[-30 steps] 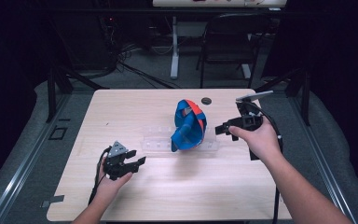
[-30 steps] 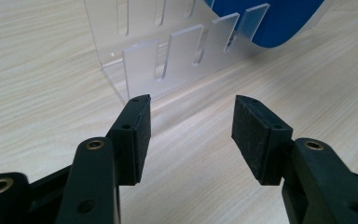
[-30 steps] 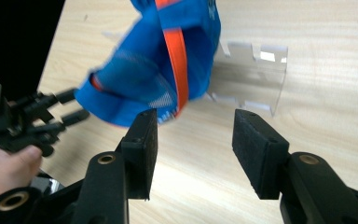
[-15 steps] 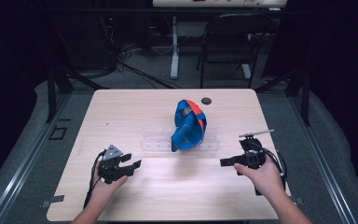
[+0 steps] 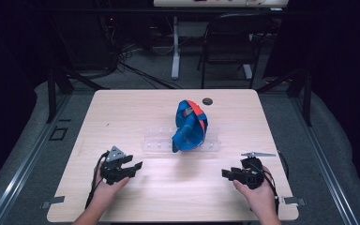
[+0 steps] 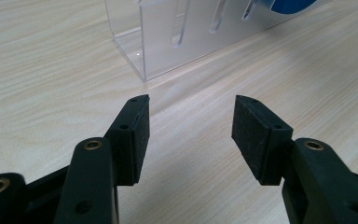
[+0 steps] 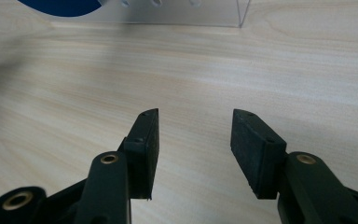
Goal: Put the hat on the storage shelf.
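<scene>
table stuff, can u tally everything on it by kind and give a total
clear rack: 1
blue and orange item on the rack: 1
small dark disc: 1
hand-held claws, left claw and right claw, both open and holding nothing: 2
total: 5
</scene>
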A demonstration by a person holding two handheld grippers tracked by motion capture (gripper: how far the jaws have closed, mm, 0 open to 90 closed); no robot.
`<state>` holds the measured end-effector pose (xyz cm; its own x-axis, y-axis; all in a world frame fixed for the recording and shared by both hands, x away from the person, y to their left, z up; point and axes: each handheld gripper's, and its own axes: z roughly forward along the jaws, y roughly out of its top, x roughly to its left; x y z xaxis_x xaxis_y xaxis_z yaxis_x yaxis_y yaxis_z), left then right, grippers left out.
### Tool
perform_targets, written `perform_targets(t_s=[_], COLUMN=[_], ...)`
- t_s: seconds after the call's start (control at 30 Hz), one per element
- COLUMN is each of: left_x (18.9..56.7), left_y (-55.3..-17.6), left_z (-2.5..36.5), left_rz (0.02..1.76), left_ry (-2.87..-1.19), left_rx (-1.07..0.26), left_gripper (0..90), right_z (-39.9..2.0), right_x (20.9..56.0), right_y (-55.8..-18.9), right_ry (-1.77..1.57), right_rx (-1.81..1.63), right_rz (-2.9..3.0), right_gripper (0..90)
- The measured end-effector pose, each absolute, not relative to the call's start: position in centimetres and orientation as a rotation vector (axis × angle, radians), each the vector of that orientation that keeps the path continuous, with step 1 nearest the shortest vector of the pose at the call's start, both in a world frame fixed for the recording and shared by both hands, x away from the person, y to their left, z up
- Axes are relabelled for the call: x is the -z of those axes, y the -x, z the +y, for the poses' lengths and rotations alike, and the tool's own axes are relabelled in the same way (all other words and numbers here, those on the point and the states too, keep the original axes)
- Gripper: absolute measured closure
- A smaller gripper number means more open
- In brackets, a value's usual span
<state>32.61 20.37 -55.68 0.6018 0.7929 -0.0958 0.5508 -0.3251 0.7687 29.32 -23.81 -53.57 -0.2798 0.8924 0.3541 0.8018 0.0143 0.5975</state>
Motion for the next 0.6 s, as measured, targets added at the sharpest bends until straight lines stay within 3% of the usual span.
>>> perform_targets(t_s=[0.37, 0.6], left_x=[56.0, 56.0], left_y=[-32.8, -33.1], left_z=[20.2, 19.5], left_rz=[1.078, 1.071], left_ry=[-2.003, -2.011], left_rx=[-0.374, -0.365], left_gripper=[45.6, 45.7], right_z=[-23.8, -24.1], right_x=[55.5, 56.5], right_y=[-28.6, -28.2], right_ry=[-1.680, -1.609], right_rx=[-1.175, -1.155], right_rz=[2.001, 1.961], right_gripper=[54.7, 51.5])
